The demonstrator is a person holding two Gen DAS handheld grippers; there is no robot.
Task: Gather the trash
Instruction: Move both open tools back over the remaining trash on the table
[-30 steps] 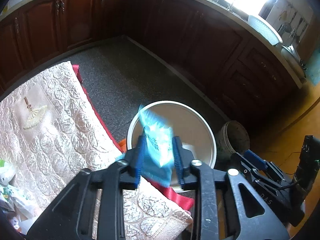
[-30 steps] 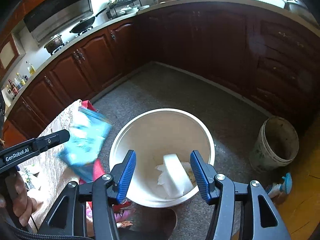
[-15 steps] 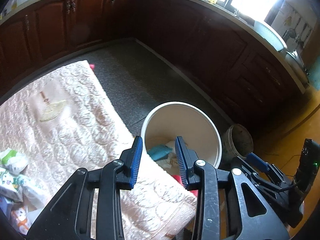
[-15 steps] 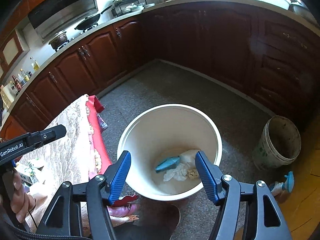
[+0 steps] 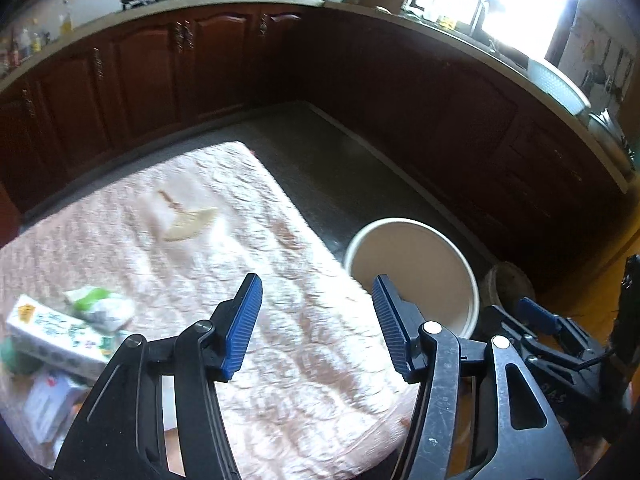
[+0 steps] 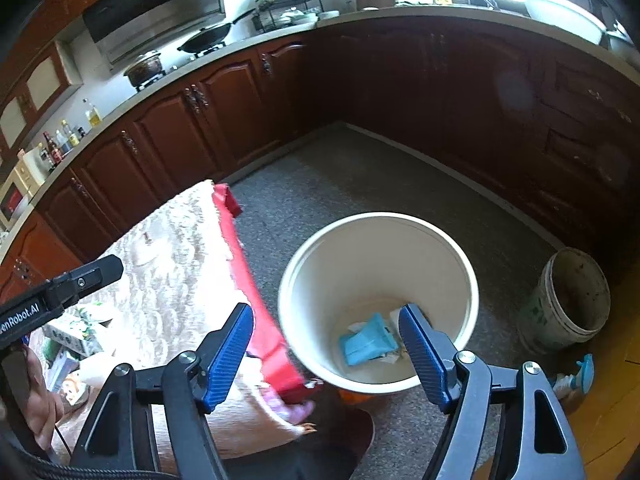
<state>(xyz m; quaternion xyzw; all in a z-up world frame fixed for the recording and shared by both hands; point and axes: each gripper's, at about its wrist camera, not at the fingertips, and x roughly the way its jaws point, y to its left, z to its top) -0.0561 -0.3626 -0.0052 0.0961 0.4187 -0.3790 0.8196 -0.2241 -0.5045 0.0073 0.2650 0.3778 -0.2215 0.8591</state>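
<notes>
A white bucket (image 6: 378, 240) stands on the floor beside the table; a blue wrapper (image 6: 366, 344) and crumpled white paper lie at its bottom. In the left wrist view the bucket (image 5: 412, 256) is at the right. My left gripper (image 5: 316, 320) is open and empty above the pink quilted tablecloth (image 5: 200, 240). Trash lies at the table's left: a green-and-white packet (image 5: 100, 306), a white printed carton (image 5: 56, 340) and a small box (image 5: 48, 404). My right gripper (image 6: 326, 354) is open and empty above the bucket's near rim.
Dark wooden kitchen cabinets (image 6: 192, 120) curve around the grey floor (image 6: 360, 176). A smaller dirty bucket (image 6: 568, 300) stands right of the white one, with a blue-capped spray bottle (image 6: 576, 376) near it. A red cloth edge (image 6: 244, 280) hangs off the table.
The left gripper let go of the blue wrapper, which dropped into the white bucket. The left gripper then swung left over the table and opened wider. The right gripper shifted slightly.
</notes>
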